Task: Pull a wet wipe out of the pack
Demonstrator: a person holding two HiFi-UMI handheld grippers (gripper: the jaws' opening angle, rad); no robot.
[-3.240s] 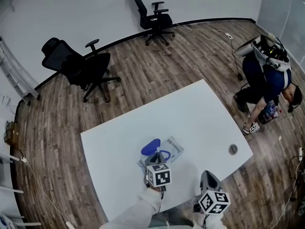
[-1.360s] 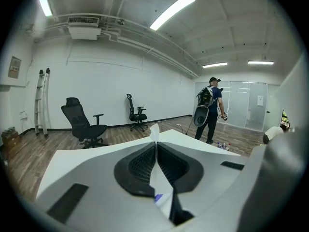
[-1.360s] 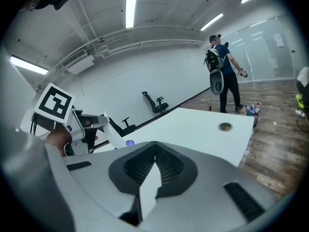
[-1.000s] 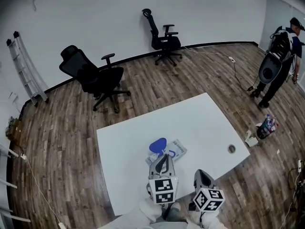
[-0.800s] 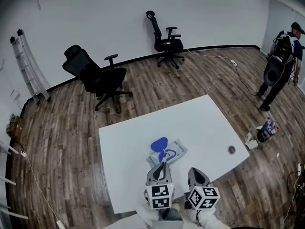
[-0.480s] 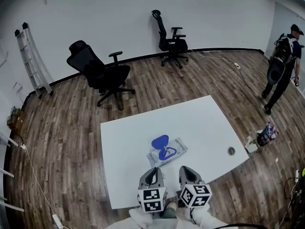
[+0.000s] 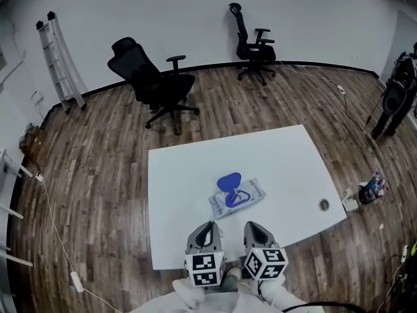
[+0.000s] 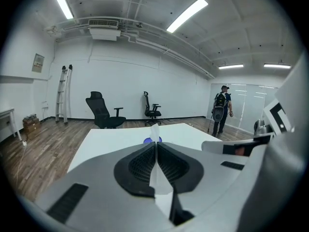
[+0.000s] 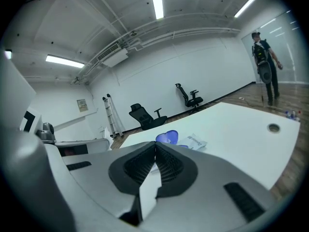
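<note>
At the near edge of the white rectangular table [image 7: 280, 155], both tools sit side by side, level with each other, noses pointing across the top toward the far wall. In its own view the left gripper [image 7: 207, 225] has its jaws pressed together on a thin white wet wipe [image 8: 154, 129]. I see the sheet edge-on, running down the seam between the dark ribbed pads, with its tip poking out past the jaw tips. From the head view I cannot make the sheet out. The right gripper [image 7: 251, 225] is closed too, pads meeting at the tips with nothing sticking out beyond them. A pale sliver shows low in the gap behind the pads, and I cannot tell what it is. The flat white wipe pack with blue print [image 7: 242, 199] lies near the middle of the table, ahead of both tools and clear of them, turned at a slant. Its blue oval lid [image 7: 229, 182] is flipped open on the far side. A small round grommet [image 7: 324, 205] sits near the table's right edge. Beyond the table, on the wood-plank floor [image 7: 98, 162], stand two black office chairs, one [image 7: 156, 83] nearer and one [image 7: 255, 43] by the wall. A folded ladder [image 7: 58, 60] leans at the left, and a person [image 7: 397, 100] stands at the right edge.
</note>
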